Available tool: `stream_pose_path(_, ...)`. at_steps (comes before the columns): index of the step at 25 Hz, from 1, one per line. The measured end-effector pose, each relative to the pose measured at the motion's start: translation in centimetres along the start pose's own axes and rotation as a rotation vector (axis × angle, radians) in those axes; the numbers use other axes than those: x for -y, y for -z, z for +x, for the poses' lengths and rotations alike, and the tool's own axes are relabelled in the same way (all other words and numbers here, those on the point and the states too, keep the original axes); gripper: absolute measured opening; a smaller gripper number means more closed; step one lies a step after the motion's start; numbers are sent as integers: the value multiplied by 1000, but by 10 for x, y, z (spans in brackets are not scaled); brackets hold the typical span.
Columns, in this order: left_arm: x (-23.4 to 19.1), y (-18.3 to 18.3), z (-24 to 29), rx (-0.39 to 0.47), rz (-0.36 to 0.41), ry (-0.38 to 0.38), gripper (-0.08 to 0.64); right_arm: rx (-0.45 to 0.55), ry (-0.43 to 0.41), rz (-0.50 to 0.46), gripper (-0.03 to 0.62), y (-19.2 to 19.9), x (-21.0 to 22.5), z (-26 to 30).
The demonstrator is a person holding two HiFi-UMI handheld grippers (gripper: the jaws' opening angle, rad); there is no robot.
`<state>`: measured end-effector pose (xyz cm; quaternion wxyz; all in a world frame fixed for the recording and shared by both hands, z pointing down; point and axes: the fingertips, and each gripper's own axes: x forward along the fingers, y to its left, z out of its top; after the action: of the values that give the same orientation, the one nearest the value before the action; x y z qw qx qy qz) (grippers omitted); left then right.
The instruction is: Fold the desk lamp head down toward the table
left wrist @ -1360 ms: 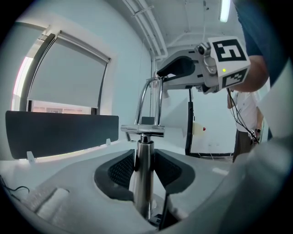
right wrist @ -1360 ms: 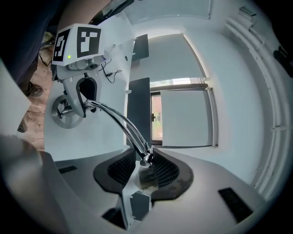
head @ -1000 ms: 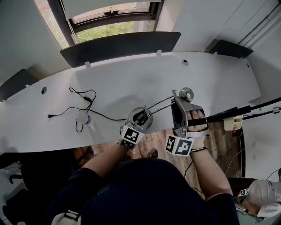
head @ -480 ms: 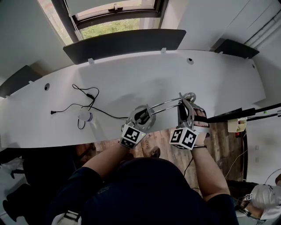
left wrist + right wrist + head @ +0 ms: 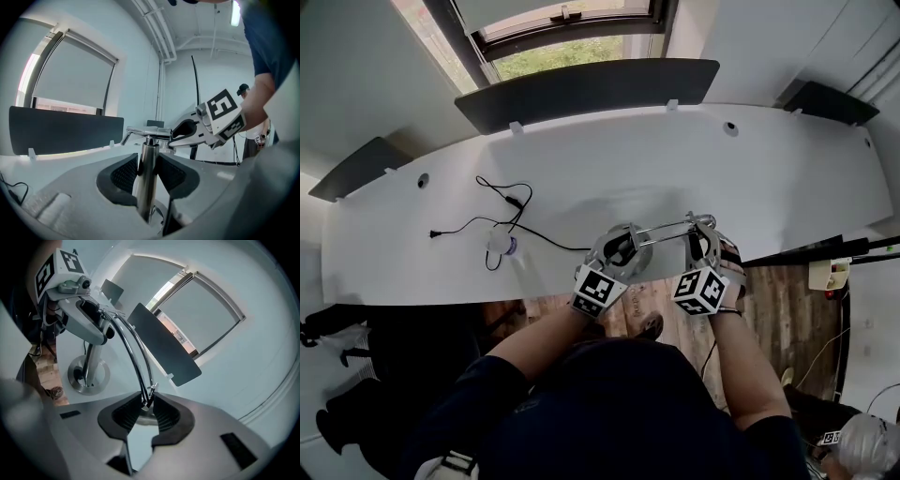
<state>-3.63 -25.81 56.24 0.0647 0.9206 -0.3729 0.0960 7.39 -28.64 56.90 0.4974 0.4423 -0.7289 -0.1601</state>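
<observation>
Since a second ago the right gripper (image 5: 701, 246) has sunk, bringing the desk lamp's (image 5: 661, 231) arm low over the tabletop's (image 5: 609, 159) near edge. In the left gripper (image 5: 147, 171) view, the jaws are clamped on the lamp post (image 5: 148, 145). In the right gripper view, the jaws are closing on the twin arm rods (image 5: 137, 363), pads touching them. The fold looks nearly done. Next, press further down with the post braced.

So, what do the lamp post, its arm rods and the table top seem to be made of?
Lamp post: polished metal, probably steel or chrome; it mirrors its surroundings. Arm rods: thin shiny metal too. Table top: smooth matte white, likely laminate.
</observation>
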Motion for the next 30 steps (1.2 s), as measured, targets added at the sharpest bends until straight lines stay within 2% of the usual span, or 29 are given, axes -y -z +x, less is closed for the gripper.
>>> stream_pose_path(11,-1,1,0,-8,-12,-33,129,29,-128,196,84,4,-38,20)
stream_pose_path(17,-3,1,0,-45,39,-43,129,31,-188,312,83,-2,-52,23)
stream_pose_path(23,-4,4,1,-42,18,-61,129,48,-217,377,81,-4,-64,28)
stream_pose_path(30,-5,4,2,-40,15,-74,129,65,-221,402,80,0,-74,37)
